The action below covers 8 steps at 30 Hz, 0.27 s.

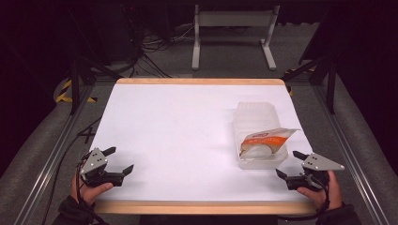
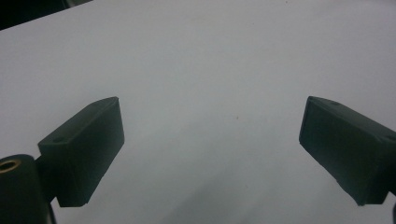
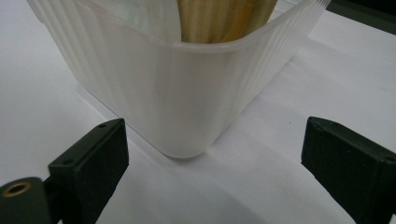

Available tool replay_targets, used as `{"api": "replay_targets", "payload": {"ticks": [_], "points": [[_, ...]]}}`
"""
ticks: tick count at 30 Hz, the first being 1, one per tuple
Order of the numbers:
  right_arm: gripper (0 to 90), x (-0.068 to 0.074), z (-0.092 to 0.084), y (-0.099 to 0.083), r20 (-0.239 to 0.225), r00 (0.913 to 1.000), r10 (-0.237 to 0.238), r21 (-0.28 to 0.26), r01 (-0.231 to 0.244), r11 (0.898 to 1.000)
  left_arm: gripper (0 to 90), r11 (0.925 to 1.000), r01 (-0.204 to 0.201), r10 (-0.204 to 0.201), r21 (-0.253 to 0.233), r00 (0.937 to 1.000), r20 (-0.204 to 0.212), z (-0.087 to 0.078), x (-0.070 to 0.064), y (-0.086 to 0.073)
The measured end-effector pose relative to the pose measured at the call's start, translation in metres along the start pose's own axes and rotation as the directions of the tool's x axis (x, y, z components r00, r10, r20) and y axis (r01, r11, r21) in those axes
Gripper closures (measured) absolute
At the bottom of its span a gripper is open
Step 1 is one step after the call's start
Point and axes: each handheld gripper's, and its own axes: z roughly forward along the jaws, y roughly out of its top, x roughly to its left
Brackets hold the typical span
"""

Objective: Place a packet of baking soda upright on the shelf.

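While nothing is gripped yet, worth starting wide: white bench [image 1: 187,136] with a wooden edge front and back, bare over most of its surface. Over on the right half, a clear ribbed plastic tub [image 1: 257,136], long side running away from the person, sitting flat. Inside, toward its near end, a packet [image 1: 264,140] with an orange label, propped at a slant against the tub wall, top corner poking over the rim. Contents pale, hard to name.

Now the hands. Right gripper [image 1: 290,164] hovering just beside the tub's near right corner, jaws spread wide, nothing between them. From the right gripper view, that rounded corner of the tub [image 3: 187,107] sits square between the two black pads and close ahead, probably lined up that way for a reach at the tub or the packet standing in it. Left gripper [image 1: 117,160] parked near the front left corner of the bench, well apart from the tub, jaws also spread, facing plain white surface. Likely waiting its turn, perhaps to steady the tub.
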Motion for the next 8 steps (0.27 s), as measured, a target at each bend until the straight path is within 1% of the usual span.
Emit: {"api": "replay_targets", "payload": {"ticks": [5,8], "points": [[8.2,0.0002,-0.0003,-0.0001,-0.001,1.0000,0.003,-0.002,-0.003,1.000,7.3,1.0000,-0.004,0.004,0.005,1.0000,-0.006,0.0008,-0.0009,0.0004],[8.2,0.0005,-0.0004,-0.0001,-0.006,1.0000,0.007,-0.003,-0.007,1.000,7.3,0.9998,-0.010,0.011,0.019,0.9999,-0.013,0.0023,-0.0021,0.0005]]}}
